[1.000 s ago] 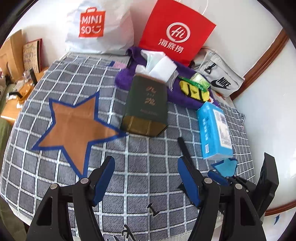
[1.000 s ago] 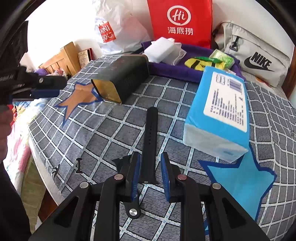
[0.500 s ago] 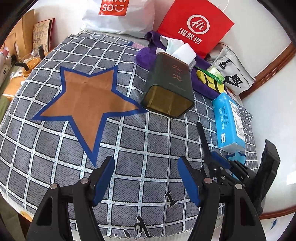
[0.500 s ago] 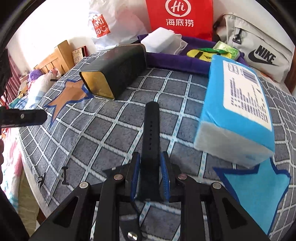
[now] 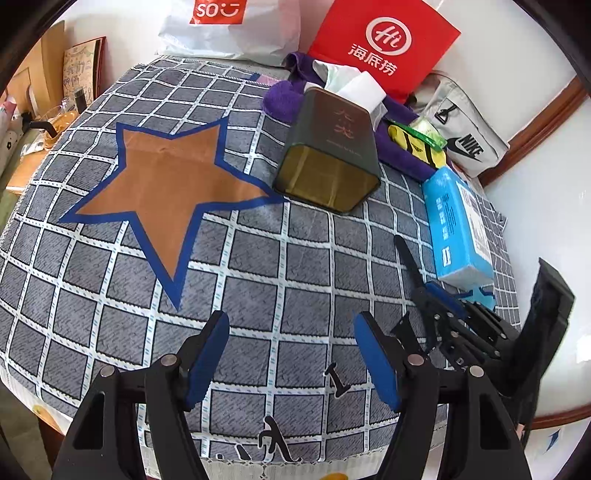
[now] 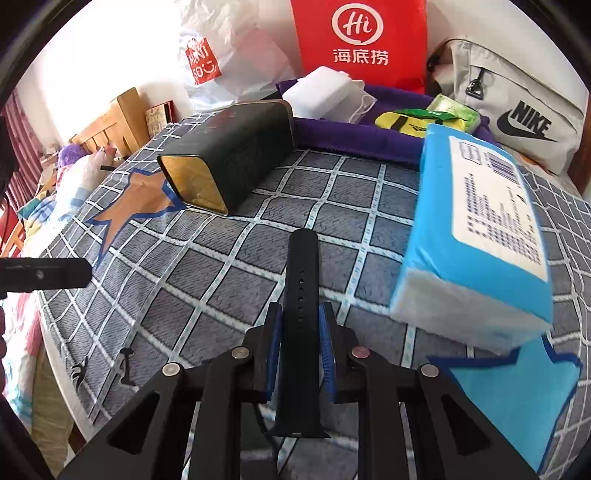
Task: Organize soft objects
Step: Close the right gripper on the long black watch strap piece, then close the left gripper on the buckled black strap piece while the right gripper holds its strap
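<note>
My right gripper (image 6: 300,332) is shut on a black watch strap (image 6: 301,280) and holds it just above the checked cloth; it also shows in the left wrist view (image 5: 408,258). My left gripper (image 5: 291,347) is open and empty over the cloth's front edge, left of the right gripper (image 5: 443,314). A blue tissue pack (image 6: 476,236) lies right of the strap, partly over a blue star (image 6: 517,387). A dark tin box (image 6: 229,166) lies on its side next to an orange star (image 5: 162,184).
At the back, a purple towel (image 6: 351,133) carries a white sponge (image 6: 319,92), a yellow pouch (image 6: 402,123) and a green packet (image 6: 454,110). A red bag (image 6: 360,40), a white Miniso bag (image 5: 229,26) and a grey Nike bag (image 6: 517,110) stand behind.
My right gripper has closed on the black strap and raised it off the cloth. My left gripper has pulled back towards the cloth's front edge, still open.
</note>
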`<state>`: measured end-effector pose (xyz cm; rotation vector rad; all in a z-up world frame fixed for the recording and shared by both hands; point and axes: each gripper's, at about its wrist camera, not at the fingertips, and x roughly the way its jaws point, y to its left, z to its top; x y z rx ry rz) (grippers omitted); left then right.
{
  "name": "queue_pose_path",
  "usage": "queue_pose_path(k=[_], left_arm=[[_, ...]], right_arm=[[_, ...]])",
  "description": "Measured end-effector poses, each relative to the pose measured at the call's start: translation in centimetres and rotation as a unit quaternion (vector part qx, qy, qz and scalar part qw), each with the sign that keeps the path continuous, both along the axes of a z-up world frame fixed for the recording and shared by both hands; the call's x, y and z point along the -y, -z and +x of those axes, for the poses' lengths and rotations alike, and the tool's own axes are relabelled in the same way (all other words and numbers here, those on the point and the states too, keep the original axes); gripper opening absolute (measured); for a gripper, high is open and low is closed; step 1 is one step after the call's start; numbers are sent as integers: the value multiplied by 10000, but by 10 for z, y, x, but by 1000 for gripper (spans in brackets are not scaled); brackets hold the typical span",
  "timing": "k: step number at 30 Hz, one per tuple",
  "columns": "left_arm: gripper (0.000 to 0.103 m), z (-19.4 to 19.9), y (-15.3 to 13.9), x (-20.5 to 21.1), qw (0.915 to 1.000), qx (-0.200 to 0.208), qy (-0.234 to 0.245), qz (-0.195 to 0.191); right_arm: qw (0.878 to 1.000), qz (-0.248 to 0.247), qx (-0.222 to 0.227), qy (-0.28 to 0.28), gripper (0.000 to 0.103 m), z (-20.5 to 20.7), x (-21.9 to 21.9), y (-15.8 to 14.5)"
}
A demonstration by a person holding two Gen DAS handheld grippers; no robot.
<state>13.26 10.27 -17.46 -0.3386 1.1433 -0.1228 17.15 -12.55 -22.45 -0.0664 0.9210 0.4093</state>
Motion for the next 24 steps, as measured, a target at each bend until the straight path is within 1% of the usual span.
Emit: queue_pose_path(k=[7,12,16,19,20,22,24], left_arm=[[69,-4,5,28,9993,-33,349,157],[69,-5,13,61,9972,-175,672,285],[69,-6,20,94,9923,-206,1054,619],[69,-5,26,115,9889,-284,1282,700],[71,-4,28,122,9875,-275,1314,830],[73,-3,29,136,9837,-195,1368,1150],[79,-1,31,150,9808,-179,1415,1328]], right_arm=[[9998,92,172,11,20,-43,19,-15],[9996,-45,222,184,20,-68,39,-13],[9985,-73,244,494,20,-77,69,-10],[9966,-63,282,774,20,-76,93,-11],[9960,-53,289,840,20,-75,98,-12],[9947,-1,304,980,20,-74,111,-12],[9939,67,307,1057,20,-75,119,-12]])
